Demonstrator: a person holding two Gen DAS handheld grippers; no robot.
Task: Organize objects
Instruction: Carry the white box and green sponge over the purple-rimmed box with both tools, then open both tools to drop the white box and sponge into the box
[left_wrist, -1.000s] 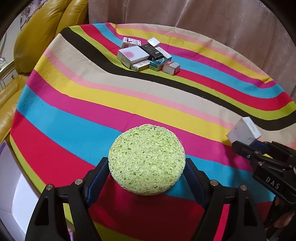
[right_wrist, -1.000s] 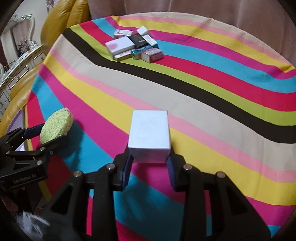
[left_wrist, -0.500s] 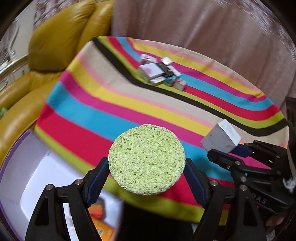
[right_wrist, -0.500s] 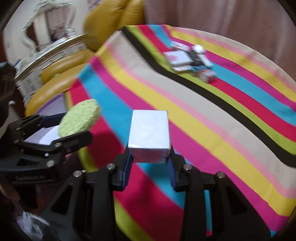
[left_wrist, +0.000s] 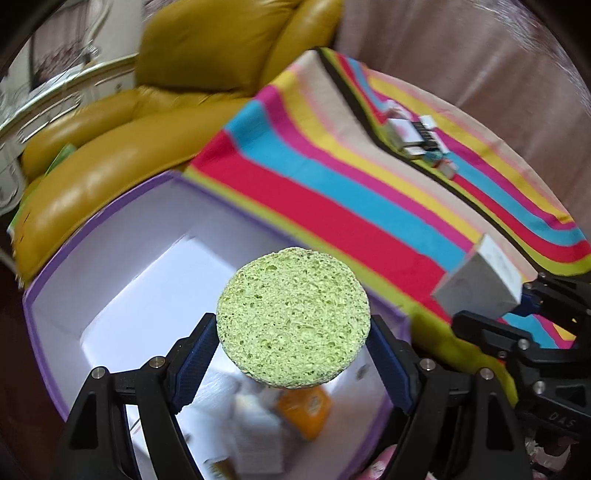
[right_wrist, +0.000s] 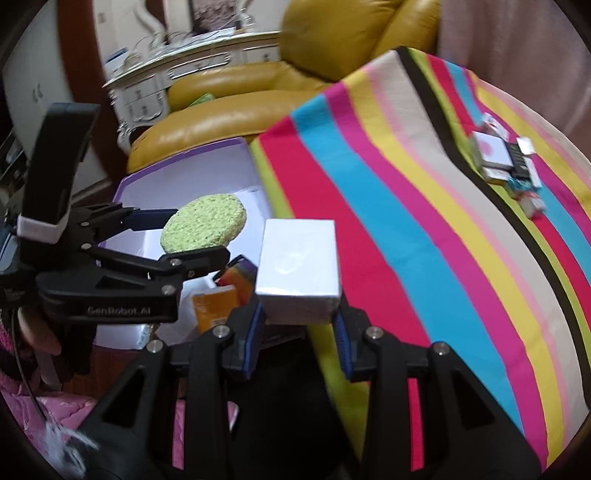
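The left tool (left_wrist: 293, 332) grips a round green sponge (left_wrist: 293, 317) by its edges, its two blue-padded fingers (left_wrist: 194, 360) pressed against either side. The sponge hangs above the open purple-rimmed box (left_wrist: 110, 236), whose white inside holds an orange packet (left_wrist: 306, 410) and some pale packets near the bottom edge of the left wrist view. The right tool (right_wrist: 299, 317) clamps a white box (right_wrist: 299, 266) between narrow-set fingers; that box sits just beside the edge of the striped cloth (right_wrist: 406, 229) covering the surface, close to the near corner of the purple-rimmed box. In the right wrist view the sponge (right_wrist: 205, 223) is just left of the white box, the two apart. On the far side of the striped cloth a cluster of small boxes (right_wrist: 506, 162) lies together. A yellow leather sofa (left_wrist: 155, 140) stands behind the purple-rimmed box, touching or nearly touching its far rim. Both views are somewhat blurred.
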